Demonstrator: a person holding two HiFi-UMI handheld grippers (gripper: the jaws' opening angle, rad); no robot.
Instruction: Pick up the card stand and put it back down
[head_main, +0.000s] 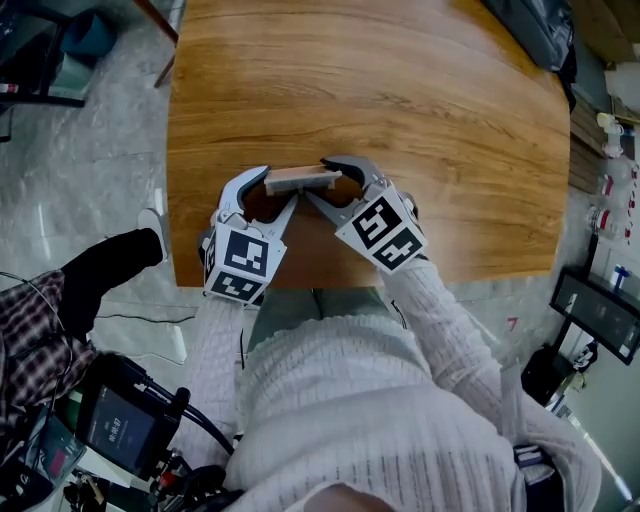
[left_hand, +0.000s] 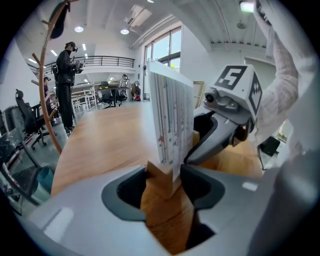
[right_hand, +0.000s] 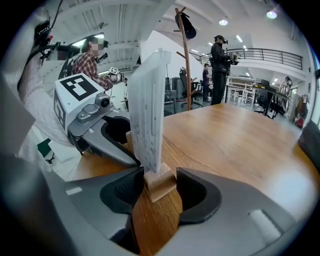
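The card stand (head_main: 303, 179) is pale wood, the table (head_main: 420, 110) streaky golden brown.

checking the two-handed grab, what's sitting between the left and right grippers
The card stand spans the gap between the left gripper and right gripper, as the head view shows. Each gripper view shows one end of its base between the jaws.
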